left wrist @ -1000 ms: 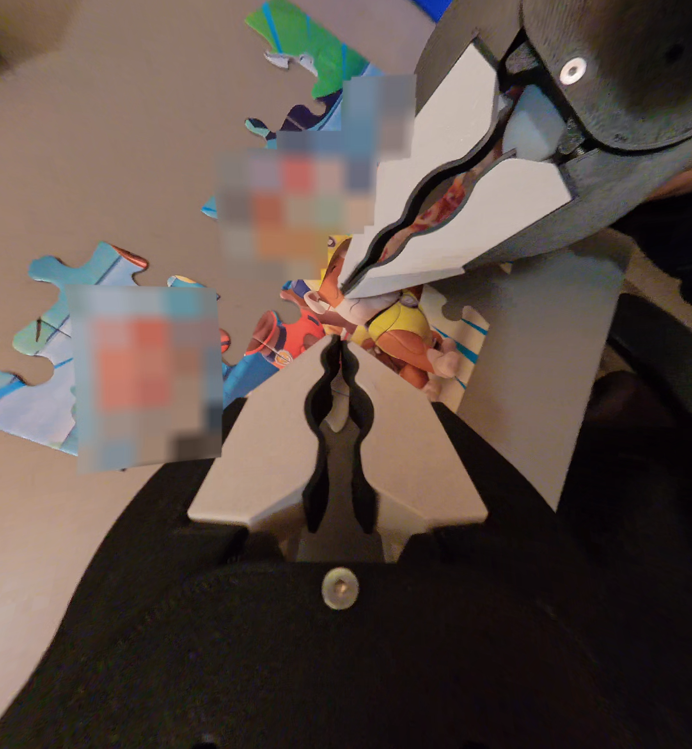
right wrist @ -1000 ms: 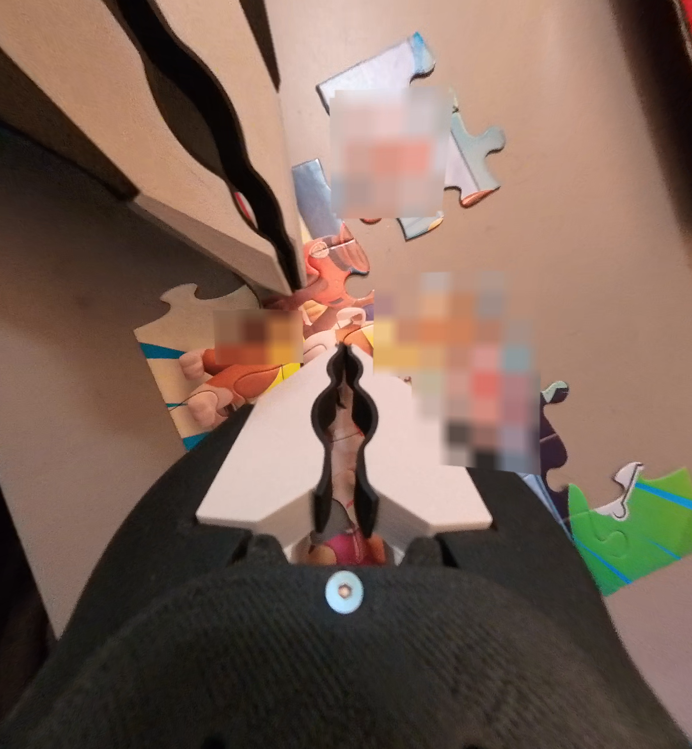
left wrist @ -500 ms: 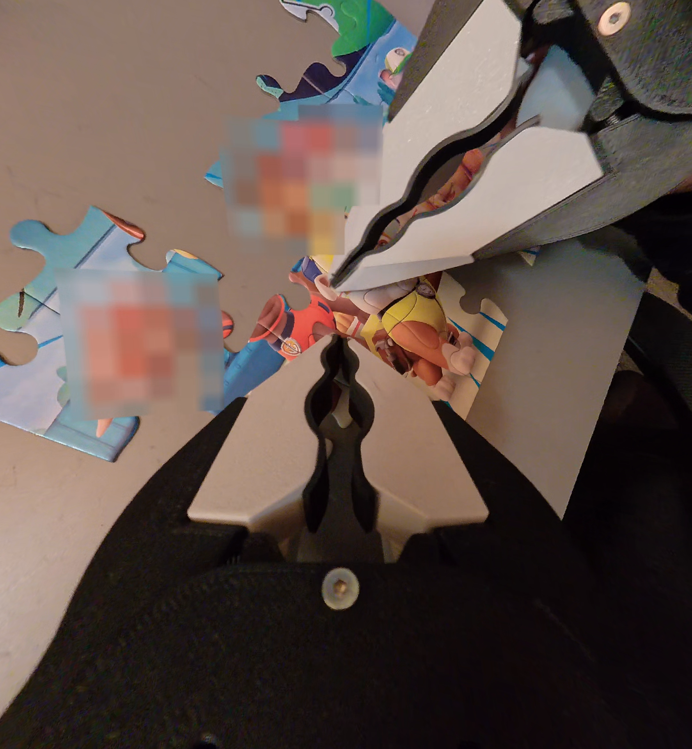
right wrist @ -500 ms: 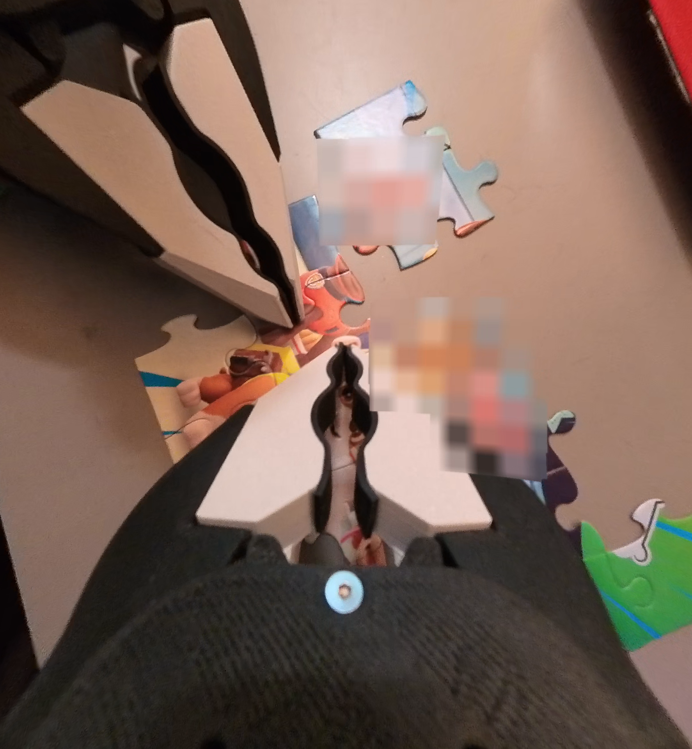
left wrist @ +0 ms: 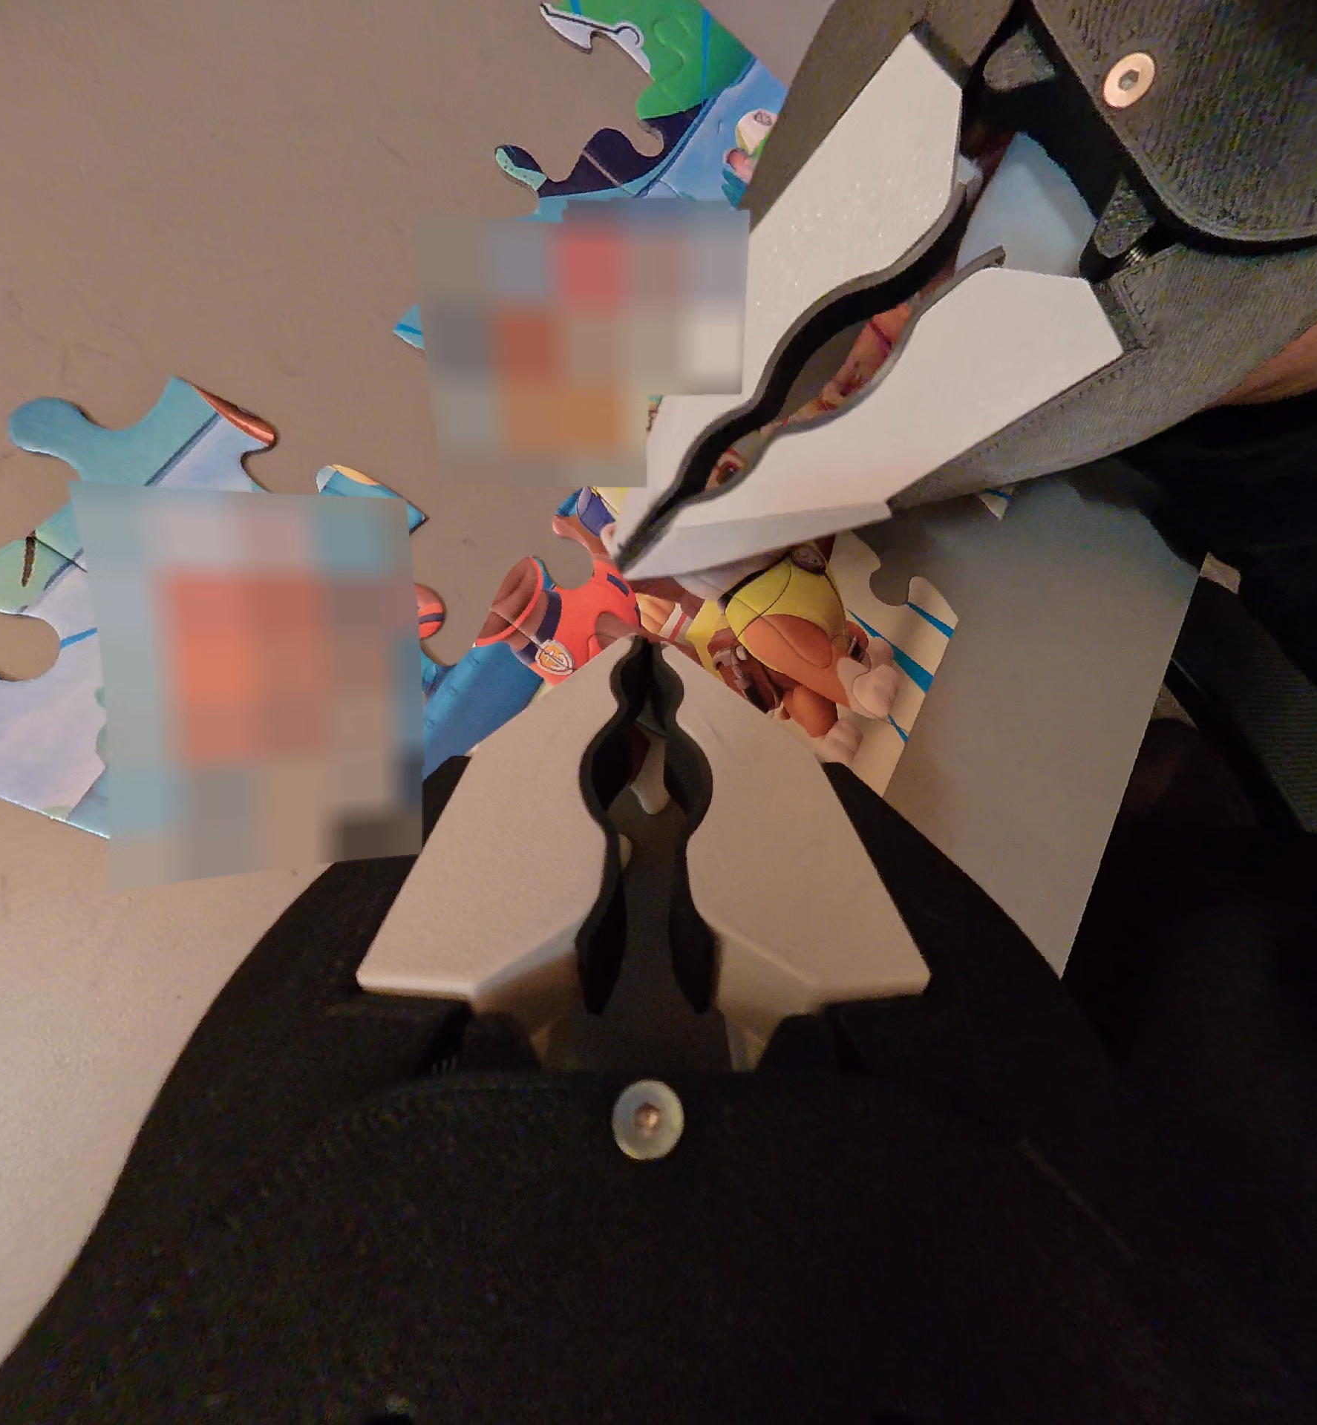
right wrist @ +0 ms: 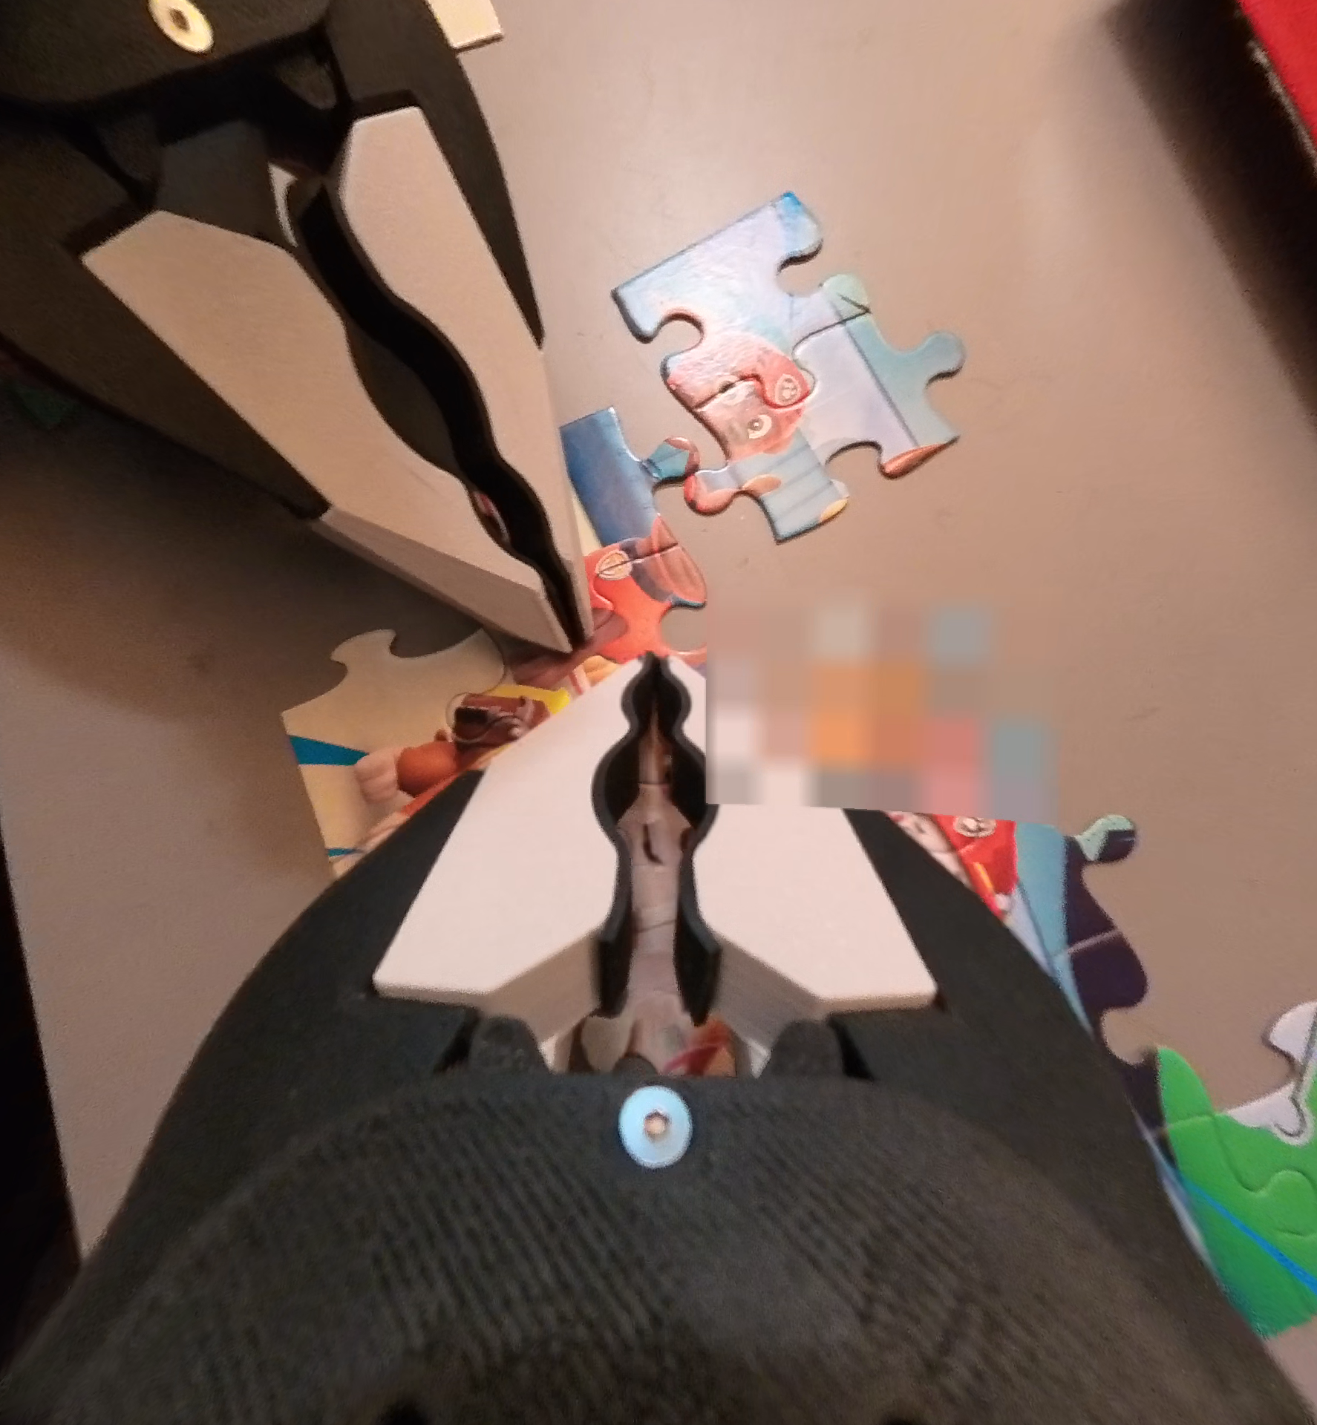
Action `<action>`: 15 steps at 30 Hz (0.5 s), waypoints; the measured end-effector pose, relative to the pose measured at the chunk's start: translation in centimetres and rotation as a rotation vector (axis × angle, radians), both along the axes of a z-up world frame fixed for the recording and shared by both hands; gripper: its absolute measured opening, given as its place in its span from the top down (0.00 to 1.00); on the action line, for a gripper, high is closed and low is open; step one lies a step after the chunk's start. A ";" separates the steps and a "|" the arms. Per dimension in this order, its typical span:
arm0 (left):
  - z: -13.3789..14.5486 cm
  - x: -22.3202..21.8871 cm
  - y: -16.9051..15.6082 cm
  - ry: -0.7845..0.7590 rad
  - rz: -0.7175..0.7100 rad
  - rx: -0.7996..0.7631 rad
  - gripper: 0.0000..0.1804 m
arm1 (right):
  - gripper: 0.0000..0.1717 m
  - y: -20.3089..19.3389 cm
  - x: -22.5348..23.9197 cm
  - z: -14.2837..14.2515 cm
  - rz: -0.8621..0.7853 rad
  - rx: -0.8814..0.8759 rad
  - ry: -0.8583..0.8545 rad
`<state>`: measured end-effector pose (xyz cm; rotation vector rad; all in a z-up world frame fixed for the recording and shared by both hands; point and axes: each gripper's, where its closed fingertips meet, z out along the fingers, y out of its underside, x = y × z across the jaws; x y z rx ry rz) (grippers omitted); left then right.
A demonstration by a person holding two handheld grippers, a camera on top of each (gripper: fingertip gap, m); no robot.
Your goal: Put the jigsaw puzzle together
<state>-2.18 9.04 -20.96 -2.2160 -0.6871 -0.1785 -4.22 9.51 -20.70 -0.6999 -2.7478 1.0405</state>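
Left tool (left wrist: 644, 644) is clenched on nothing, its tip over the joined puzzle pieces (left wrist: 786, 640) on the beige surface (left wrist: 177, 193); right tool (left wrist: 624, 551) at 12 o'clock, likewise clenched, tip touching them; a loose cluster (right wrist: 786, 370) lies at 1 o'clock in the right wrist view.

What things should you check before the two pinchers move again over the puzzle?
1. Left gripper jaws closed, nothing gripped: ok.
2. Right gripper jaws closed: ok.
3. Both tips over the joined puzzle section: ok.
4. Tips pressing on the puzzle: cannot tell.
5. Loose joined blue pieces lying apart from the main section: ok.
6. Green pieces flat on the table: ok.
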 end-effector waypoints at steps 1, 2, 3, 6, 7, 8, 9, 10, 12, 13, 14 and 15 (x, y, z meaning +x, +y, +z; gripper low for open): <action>0.0 0.0 0.0 -0.004 0.002 0.004 1.00 | 1.00 -0.1 0.2 0.0 0.004 -0.012 -0.011; 0.0 0.0 0.0 -0.008 0.005 0.007 1.00 | 1.00 -0.1 0.1 0.0 -0.002 -0.015 -0.010; 0.0 0.0 0.0 -0.013 0.007 0.012 1.00 | 1.00 0.0 -0.1 0.0 -0.012 -0.014 -0.005; 0.1 -0.1 -0.2 -0.013 0.013 0.019 1.00 | 1.00 0.2 -0.2 0.0 -0.024 -0.009 0.003; 0.1 -0.4 -0.4 -0.006 0.021 0.016 1.00 | 1.00 0.2 -0.2 0.0 -0.022 -0.006 0.010; 0.1 -0.7 -0.6 0.002 0.033 0.012 1.00 | 1.00 0.2 -0.2 0.0 -0.021 -0.003 0.016; 0.1 -1.1 -0.8 0.011 0.047 0.006 1.00 | 1.00 0.2 -0.2 0.0 -0.021 0.000 0.020; 0.1 -1.7 -1.1 0.023 0.065 -0.002 1.00 | 1.00 0.2 -0.2 0.0 -0.022 0.001 0.022; 0.1 -2.7 -1.8 0.044 0.098 -0.018 1.00 | 1.00 0.2 -0.2 0.0 -0.025 -0.001 0.023; 0.1 -3.2 -2.1 0.053 0.113 -0.027 1.00 | 1.00 0.2 -0.1 0.0 -0.026 -0.005 0.021; 0.1 -3.6 -2.4 0.059 0.127 -0.035 0.99 | 1.00 0.2 -0.1 0.0 -0.027 -0.008 0.019; 0.1 -3.8 -2.6 0.057 0.131 -0.035 0.99 | 1.00 0.2 0.0 0.0 -0.028 -0.013 0.016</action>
